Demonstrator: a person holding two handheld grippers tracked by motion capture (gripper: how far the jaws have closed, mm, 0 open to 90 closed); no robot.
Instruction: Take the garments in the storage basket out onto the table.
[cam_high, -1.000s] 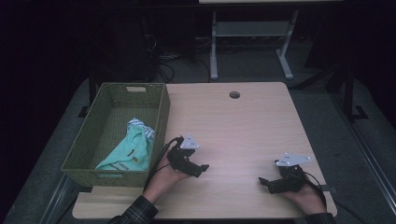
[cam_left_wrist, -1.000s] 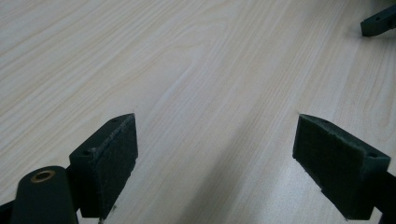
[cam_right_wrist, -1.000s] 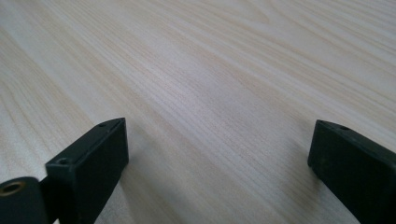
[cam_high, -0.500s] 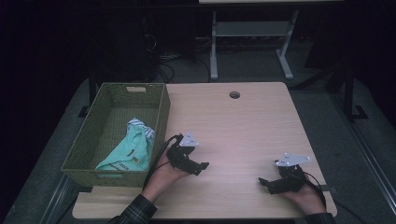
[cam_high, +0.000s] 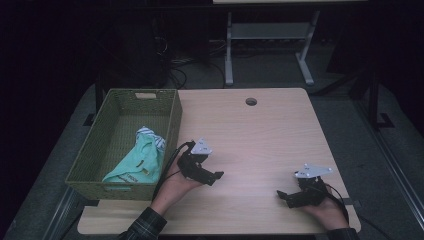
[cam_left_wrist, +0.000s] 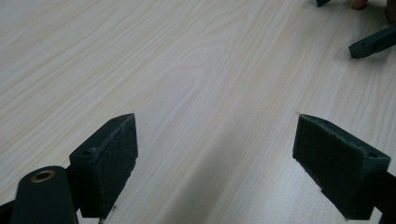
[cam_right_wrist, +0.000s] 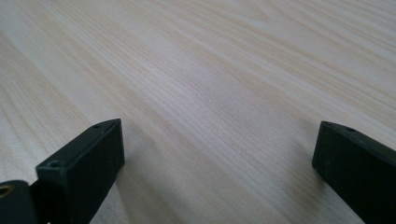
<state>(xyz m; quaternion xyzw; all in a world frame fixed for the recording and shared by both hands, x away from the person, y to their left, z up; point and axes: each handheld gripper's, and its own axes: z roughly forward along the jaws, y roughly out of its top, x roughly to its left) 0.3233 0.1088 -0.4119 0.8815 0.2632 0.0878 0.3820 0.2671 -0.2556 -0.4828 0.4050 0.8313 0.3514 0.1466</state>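
Cloth (cam_high: 137, 160) lies crumpled in the near half of the green woven basket (cam_high: 95, 150) at the left edge of the surface (cam_high: 260, 135); it is mint green with a striped white piece at its top, and whether that is one garment or two is hard to tell from the high view. It looks light, soft and limp, so it will likely sag and trail once lifted, and it should not slip from padded jaws. A raised fold near the middle of the heap seems the best place to pinch, deep enough to catch several layers and not a single edge.

Just right of the basket wall, the left gripper (cam_high: 212, 176) rests low over the bare wood, jaws spread wide with nothing between them, as the left gripper view confirms. Well apart from it, near the front right corner, the right gripper (cam_high: 284, 196) also has its jaws wide and empty.
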